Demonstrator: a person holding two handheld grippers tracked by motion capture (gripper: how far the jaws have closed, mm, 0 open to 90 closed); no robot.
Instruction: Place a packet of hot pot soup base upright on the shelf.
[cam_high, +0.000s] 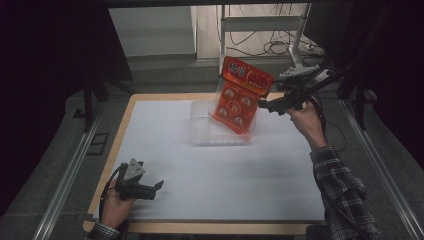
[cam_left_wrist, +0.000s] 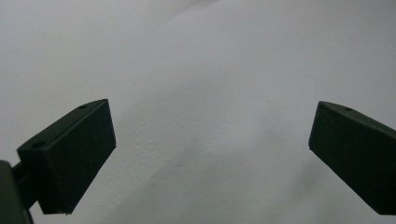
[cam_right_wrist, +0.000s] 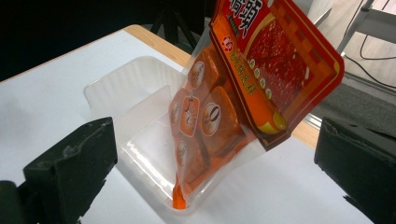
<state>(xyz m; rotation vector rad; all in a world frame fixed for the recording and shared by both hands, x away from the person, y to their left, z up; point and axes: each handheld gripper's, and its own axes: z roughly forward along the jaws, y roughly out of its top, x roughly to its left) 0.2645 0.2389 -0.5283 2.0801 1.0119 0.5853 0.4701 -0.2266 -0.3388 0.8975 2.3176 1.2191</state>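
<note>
An orange snack pack (cam_high: 240, 95) with several round-labelled pieces stands tilted, its lower end inside a clear plastic tray (cam_high: 200, 125) at the back middle of the table. My right gripper (cam_high: 265, 105) hovers just right of the pack, open. In the right gripper view the pack (cam_right_wrist: 261, 60) and the tray (cam_right_wrist: 116, 84) lie ahead of my right gripper (cam_right_wrist: 215, 137), and neither jaw touches the pack. My left gripper (cam_high: 159, 189) rests at the front left, open and empty. In the left gripper view my left gripper (cam_left_wrist: 210, 140) has bare white sheet between its jaws.
A white sheet (cam_high: 225, 170) covers the wooden table (cam_high: 150, 96). Behind the table stand a metal frame (cam_high: 260, 22) and loose cables (cam_high: 280, 47) on the floor. Metal rails (cam_high: 70, 175) run along both sides of the table.
</note>
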